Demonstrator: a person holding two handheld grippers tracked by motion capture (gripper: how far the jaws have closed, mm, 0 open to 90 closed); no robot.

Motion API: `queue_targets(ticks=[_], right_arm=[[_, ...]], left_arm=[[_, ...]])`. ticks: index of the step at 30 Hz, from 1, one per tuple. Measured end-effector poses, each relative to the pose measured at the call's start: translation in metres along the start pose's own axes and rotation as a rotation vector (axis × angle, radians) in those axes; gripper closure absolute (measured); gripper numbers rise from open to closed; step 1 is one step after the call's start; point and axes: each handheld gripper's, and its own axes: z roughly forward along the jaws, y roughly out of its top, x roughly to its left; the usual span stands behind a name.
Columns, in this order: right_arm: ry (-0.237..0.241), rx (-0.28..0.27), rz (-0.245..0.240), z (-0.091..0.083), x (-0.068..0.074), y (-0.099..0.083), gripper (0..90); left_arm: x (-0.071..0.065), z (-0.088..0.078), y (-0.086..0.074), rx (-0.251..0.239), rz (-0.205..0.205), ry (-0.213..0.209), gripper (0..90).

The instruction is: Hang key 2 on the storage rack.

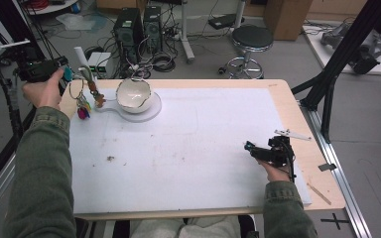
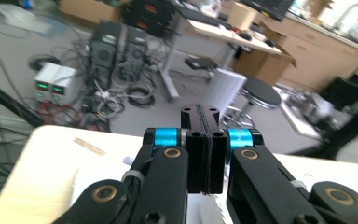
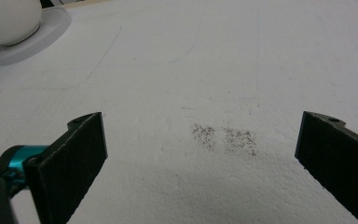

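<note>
Lighting even, diffuse, overhead. Soft shadow under right gripper (image 3: pixel 200 163) on white mat (image 3: pixel 214 70). Left gripper view background blurred; high view soft, slightly grainy.

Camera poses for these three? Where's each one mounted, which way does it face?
High view: above the person's side, looking forward and down on the table; both sleeves, hands, left gripper with keys hanging, right gripper.
Left gripper view: on that gripper, facing level past the table edge at the stool; jaws shut.
Right gripper view: low over the mat, facing the bowl; jaws open.
Shared: bowl, stool.
</note>
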Motion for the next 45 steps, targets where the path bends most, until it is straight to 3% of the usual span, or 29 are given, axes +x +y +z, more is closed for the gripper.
queue_targets(ticks=[6,11,12,14,17,23,25,29,38,45], right_arm=[[0.001,-0.001,-0.002,0.001,0.001,0.001,1.0],[0.003,-0.001,0.004,0.000,0.001,0.001,1.0],[0.002,-0.004,0.000,0.001,0.000,0.001,1.0],[0.002,-0.004,0.000,0.000,0.000,0.001,1.0],[0.000,-0.004,0.005,0.000,0.000,0.001,1.0],[-0.001,-0.007,0.007,0.000,0.000,0.001,1.0],[0.000,-0.007,0.007,0.000,0.000,0.001,1.0],[-0.001,-0.006,0.009,0.000,0.000,0.001,1.0],[-0.007,-0.010,0.004,-0.001,0.000,0.001,1.0],[-0.006,-0.009,0.002,0.000,0.001,0.001,1.0]], left_arm=[[-0.002,0.006,-0.004,0.052,0.020,-0.010,89.5],[-0.002,0.007,-0.004,0.046,0.004,-0.021,87.0],[-0.002,0.006,-0.004,0.046,0.001,-0.021,83.4],[0.001,0.005,-0.003,0.047,-0.023,-0.041,68.1],[-0.001,0.002,-0.002,0.037,-0.024,-0.060,55.1],[-0.004,-0.004,-0.001,0.023,-0.025,-0.044,29.4],[-0.003,-0.004,-0.003,0.030,-0.039,-0.051,15.7],[0.000,-0.005,-0.009,0.031,-0.043,-0.024,1.9],[0.009,-0.018,-0.024,0.015,-0.023,-0.007,1.6],[0.006,-0.020,-0.035,0.012,0.015,0.011,1.6]])
